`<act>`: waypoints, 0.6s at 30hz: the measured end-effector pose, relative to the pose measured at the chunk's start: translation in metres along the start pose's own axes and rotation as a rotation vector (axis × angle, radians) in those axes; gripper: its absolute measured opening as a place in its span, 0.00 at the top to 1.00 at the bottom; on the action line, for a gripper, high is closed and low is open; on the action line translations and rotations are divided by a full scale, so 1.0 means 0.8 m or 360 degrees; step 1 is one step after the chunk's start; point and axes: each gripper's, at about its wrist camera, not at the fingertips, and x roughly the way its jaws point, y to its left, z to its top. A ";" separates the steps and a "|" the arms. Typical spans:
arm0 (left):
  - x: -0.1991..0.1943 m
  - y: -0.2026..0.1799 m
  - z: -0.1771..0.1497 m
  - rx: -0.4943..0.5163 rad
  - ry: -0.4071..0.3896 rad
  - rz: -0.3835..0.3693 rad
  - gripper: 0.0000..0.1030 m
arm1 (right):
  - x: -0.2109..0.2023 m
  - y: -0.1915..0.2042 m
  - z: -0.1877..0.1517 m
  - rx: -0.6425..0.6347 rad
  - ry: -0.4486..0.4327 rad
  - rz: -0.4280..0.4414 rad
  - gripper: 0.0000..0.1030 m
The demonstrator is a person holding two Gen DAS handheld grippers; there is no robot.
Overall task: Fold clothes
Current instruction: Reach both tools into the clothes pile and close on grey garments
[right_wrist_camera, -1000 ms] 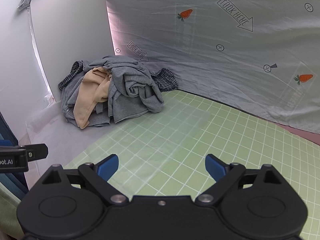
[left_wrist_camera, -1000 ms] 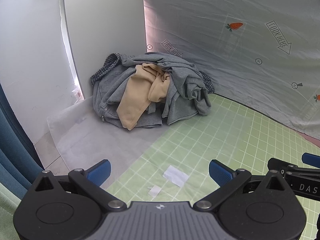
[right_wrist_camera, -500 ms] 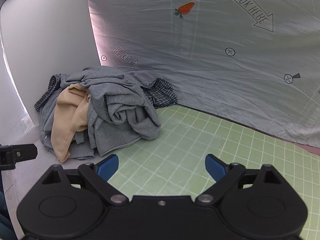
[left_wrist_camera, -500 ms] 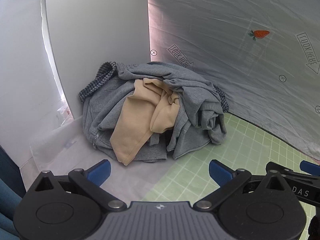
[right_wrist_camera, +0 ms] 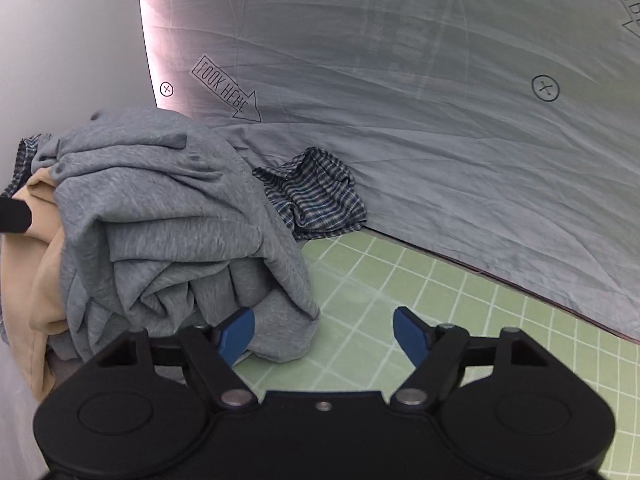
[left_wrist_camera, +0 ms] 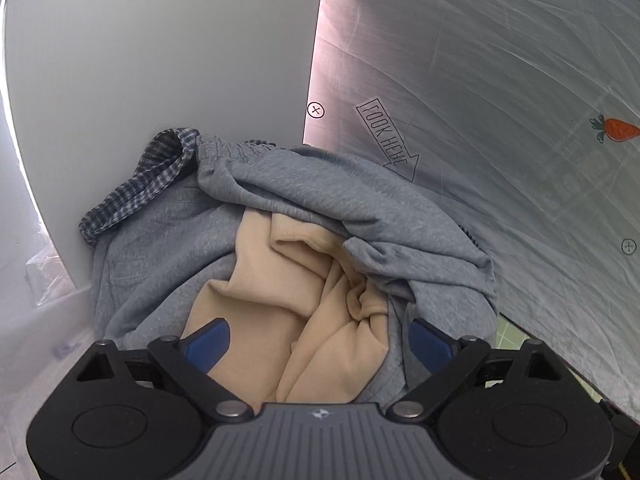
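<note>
A heap of clothes fills the corner: a grey garment point(left_wrist_camera: 320, 200) draped over a beige garment point(left_wrist_camera: 288, 312), with a dark checked cloth point(left_wrist_camera: 136, 192) at its back left. My left gripper point(left_wrist_camera: 318, 340) is open, its blue pads on either side of the beige fabric, right over it. In the right wrist view the grey garment point(right_wrist_camera: 160, 216) bulges at left, the beige garment point(right_wrist_camera: 40, 288) shows at the far left and the checked cloth point(right_wrist_camera: 316, 196) lies behind. My right gripper point(right_wrist_camera: 324, 332) is open at the grey garment's lower right edge, its left pad against the fabric.
A white panel point(left_wrist_camera: 160, 48) stands behind the heap on the left. A grey printed sheet point(right_wrist_camera: 440, 100) hangs as a backdrop on the right. The green gridded mat point(right_wrist_camera: 400, 288) stretches out to the right of the clothes. The left gripper's tip point(right_wrist_camera: 14, 216) pokes in at the left edge.
Both grippers have moved forward to the heap, which now fills the views. The left one now hovers over the beige garment, the right one at the grey garment's edge. Both stayed open.
</note>
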 end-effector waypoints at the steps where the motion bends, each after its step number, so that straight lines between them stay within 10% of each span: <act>1: 0.009 0.000 0.007 -0.0020 -0.0008 -0.0012 0.12 | 0.010 0.002 0.002 -0.0006 0.0006 0.0003 0.30; 8: 0.052 0.000 0.044 -0.0124 -0.0073 -0.0074 0.36 | 0.067 0.010 0.019 -0.0058 0.0005 -0.0025 0.50; 12: 0.052 -0.008 0.047 -0.0105 -0.0123 -0.0068 0.67 | 0.077 0.009 0.023 -0.0068 -0.0016 0.0015 0.97; 13: 0.049 -0.009 0.047 -0.0087 -0.0133 -0.0057 0.82 | 0.074 0.009 0.023 -0.0073 -0.0042 0.0010 0.98; 18: 0.030 -0.014 0.045 -0.0042 -0.0171 -0.0032 0.94 | 0.039 -0.010 0.022 -0.0063 -0.0140 -0.0095 0.98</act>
